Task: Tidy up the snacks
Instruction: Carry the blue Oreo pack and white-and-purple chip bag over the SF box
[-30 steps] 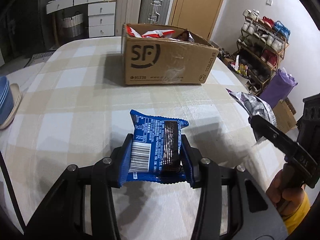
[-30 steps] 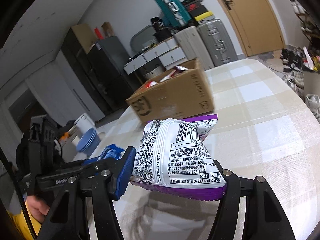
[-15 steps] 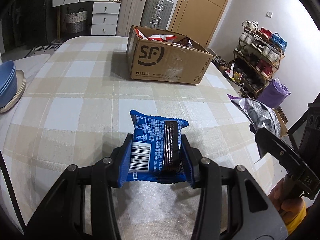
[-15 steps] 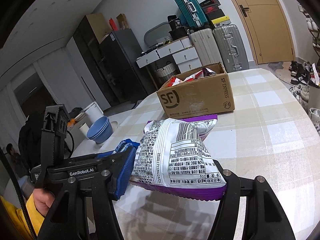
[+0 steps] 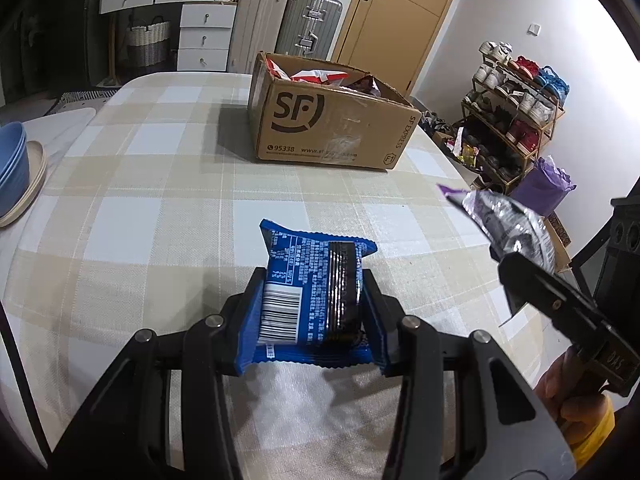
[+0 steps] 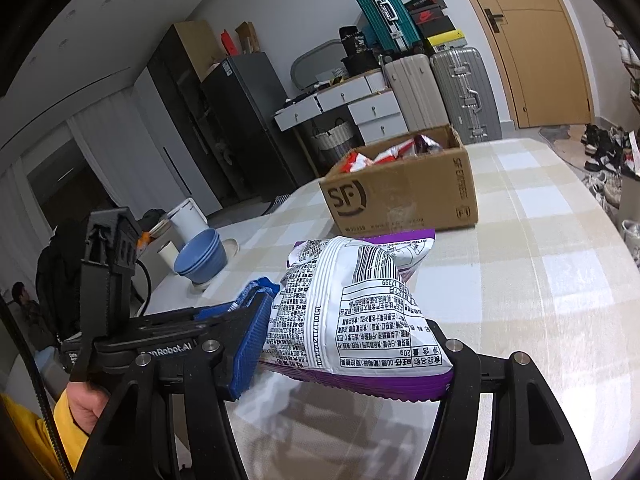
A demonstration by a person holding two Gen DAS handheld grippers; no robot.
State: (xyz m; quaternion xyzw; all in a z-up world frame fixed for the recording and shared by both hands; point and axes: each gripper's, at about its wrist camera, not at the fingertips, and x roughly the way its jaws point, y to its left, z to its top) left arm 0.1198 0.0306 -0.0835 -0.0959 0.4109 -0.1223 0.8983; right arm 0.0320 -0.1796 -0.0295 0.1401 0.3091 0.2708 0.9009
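Note:
My left gripper [image 5: 314, 308] is shut on a blue snack packet [image 5: 312, 292] and holds it above the checked tablecloth. My right gripper [image 6: 352, 344] is shut on a white and purple snack bag [image 6: 360, 312], also held above the table. The bag shows at the right of the left wrist view [image 5: 504, 220]. An open SF cardboard box [image 5: 328, 120] with red and dark snack packs inside stands at the far side of the table, ahead of both grippers; it also shows in the right wrist view [image 6: 404, 192]. The left gripper sits to the left of the right one [image 6: 168, 344].
Stacked blue bowls [image 5: 12, 160] on a plate sit at the table's left edge, also seen in the right wrist view [image 6: 202, 256]. The table's right edge drops off near a shoe rack [image 5: 516, 112] and a purple bag [image 5: 544, 188]. Drawers and suitcases [image 5: 308, 20] stand behind the table.
Both grippers have risen and tilted, each keeping its snack. The box now sits lower in the left view and farther right in the right view.

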